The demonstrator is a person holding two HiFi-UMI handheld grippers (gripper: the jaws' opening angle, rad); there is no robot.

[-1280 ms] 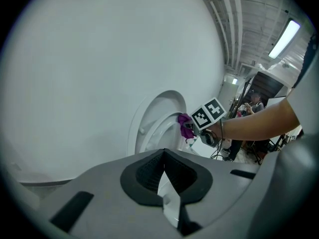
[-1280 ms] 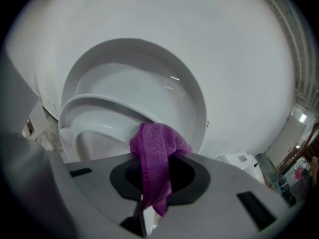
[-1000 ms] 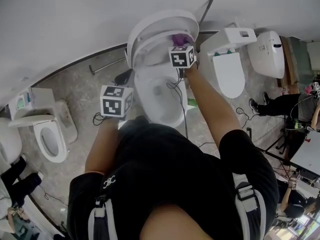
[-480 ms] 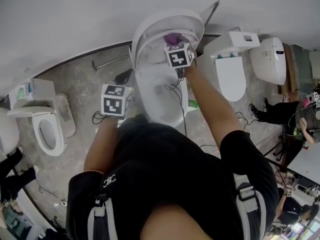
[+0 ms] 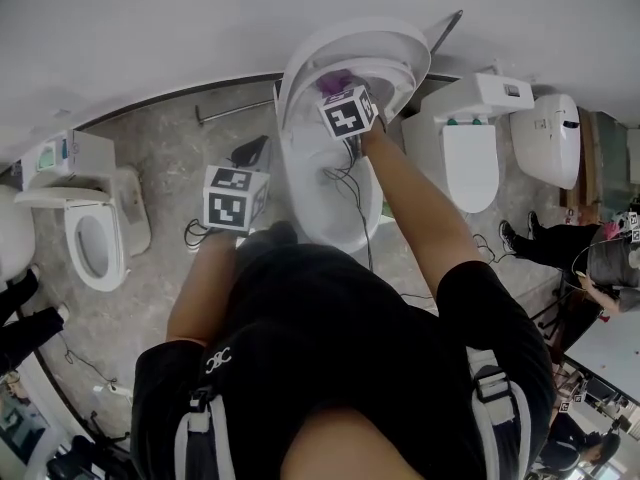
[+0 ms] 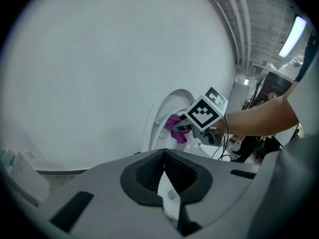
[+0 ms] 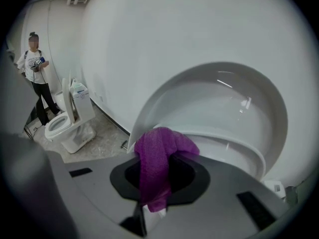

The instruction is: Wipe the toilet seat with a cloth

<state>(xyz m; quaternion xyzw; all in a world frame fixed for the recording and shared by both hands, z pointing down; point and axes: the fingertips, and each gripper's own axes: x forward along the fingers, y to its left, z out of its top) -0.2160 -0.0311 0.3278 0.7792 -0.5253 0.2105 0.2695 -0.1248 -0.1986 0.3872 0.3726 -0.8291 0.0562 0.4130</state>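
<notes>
Crumpled purple cloth (image 7: 155, 169) against upright white toilet seat (image 5: 396, 64)

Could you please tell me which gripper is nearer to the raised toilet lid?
Right. The right gripper, shut on the purple cloth, is close in front of the raised toilet lid. The left gripper, shut and empty, hangs well back, left of the toilet bowl.

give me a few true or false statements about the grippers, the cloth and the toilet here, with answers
1. The right gripper is shut on the purple cloth. True.
2. The left gripper holds a second cloth. False: it is shut with nothing between its jaws.
3. The toilet lid stands raised. True.
4. The purple cloth lies on the floor. False: it hangs from the right gripper, up by the raised lid.
</notes>
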